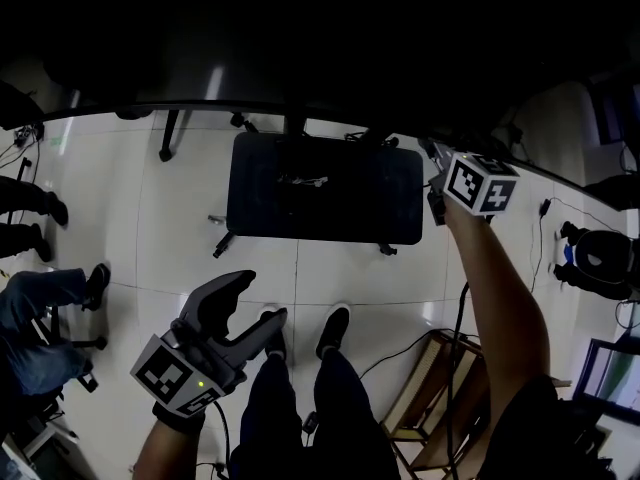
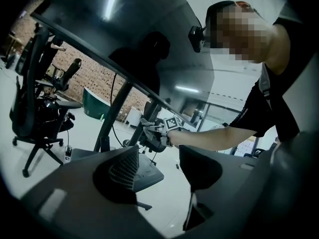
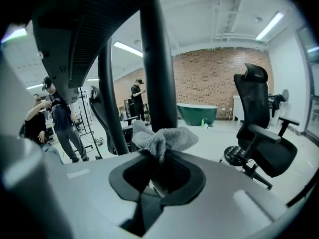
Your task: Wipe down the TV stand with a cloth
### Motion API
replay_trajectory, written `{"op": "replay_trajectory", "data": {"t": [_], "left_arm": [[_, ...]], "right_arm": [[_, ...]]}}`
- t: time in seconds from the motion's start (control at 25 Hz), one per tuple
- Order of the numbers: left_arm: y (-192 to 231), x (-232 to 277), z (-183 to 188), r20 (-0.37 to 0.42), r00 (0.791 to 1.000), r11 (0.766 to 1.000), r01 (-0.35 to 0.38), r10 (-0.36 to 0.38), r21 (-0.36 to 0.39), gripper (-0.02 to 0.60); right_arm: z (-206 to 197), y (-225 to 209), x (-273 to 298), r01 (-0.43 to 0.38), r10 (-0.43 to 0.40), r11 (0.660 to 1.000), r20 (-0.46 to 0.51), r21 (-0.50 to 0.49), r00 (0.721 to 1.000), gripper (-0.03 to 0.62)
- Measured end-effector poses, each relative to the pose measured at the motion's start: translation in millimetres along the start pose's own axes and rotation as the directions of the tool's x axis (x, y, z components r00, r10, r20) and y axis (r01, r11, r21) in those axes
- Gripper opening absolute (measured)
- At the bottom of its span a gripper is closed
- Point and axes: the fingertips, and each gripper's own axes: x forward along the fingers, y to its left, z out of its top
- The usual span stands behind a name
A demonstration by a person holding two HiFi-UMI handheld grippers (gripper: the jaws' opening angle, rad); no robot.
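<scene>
Right gripper point(image 3: 160, 158): jaws pinched tight on a grey cloth point(image 3: 163, 137), which bunched up out of the tips. The cloth sat right in front of the dark post point(image 3: 158, 59) of the TV stand point(image 1: 325, 193), under the screen. I could not tell whether it touched. From above, that gripper was held up beside the right end of the stand's black base. Left gripper point(image 2: 160, 166): held low, well apart from the stand, jaws spread wide, nothing between them.
</scene>
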Motion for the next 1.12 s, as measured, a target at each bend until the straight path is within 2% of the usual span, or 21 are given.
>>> {"op": "replay_trajectory", "data": {"t": [0.2,0.48,0.68,0.88,1.12], "left_arm": [[-2.7,6.3,14.2,0.021,1.0,0.999,0.001,-0.002,0.035,0.279],[-13.0,5.6,5.6,0.013,1.0,1.0,-0.003,0.002,0.025,0.279],[-9.0,4.2,-1.7,-0.001,1.0,1.0,-0.018,0.018,0.015,0.279],[-1.6,4.0,-7.7,-0.002,0.999,0.999,-0.033,0.033,0.008,0.279],[4.6,5.0,-17.8,-0.014,0.999,1.0,-0.031,0.031,-0.003,0.279]], "right_arm": [[11.1,-6.1,12.9,0.032,-0.032,0.999,0.01,0.005,0.999,0.041],[-12.1,3.6,29.6,0.0,-0.002,0.999,-0.063,-0.032,0.998,0.041],[-42.4,15.1,55.5,-0.018,0.012,0.999,-0.141,-0.044,0.99,0.04],[-72.7,10.2,73.0,0.018,-0.031,0.997,-0.187,-0.072,0.982,0.038],[-108.2,-6.6,88.1,0.042,-0.047,0.999,-0.236,-0.025,0.971,0.038]]}}
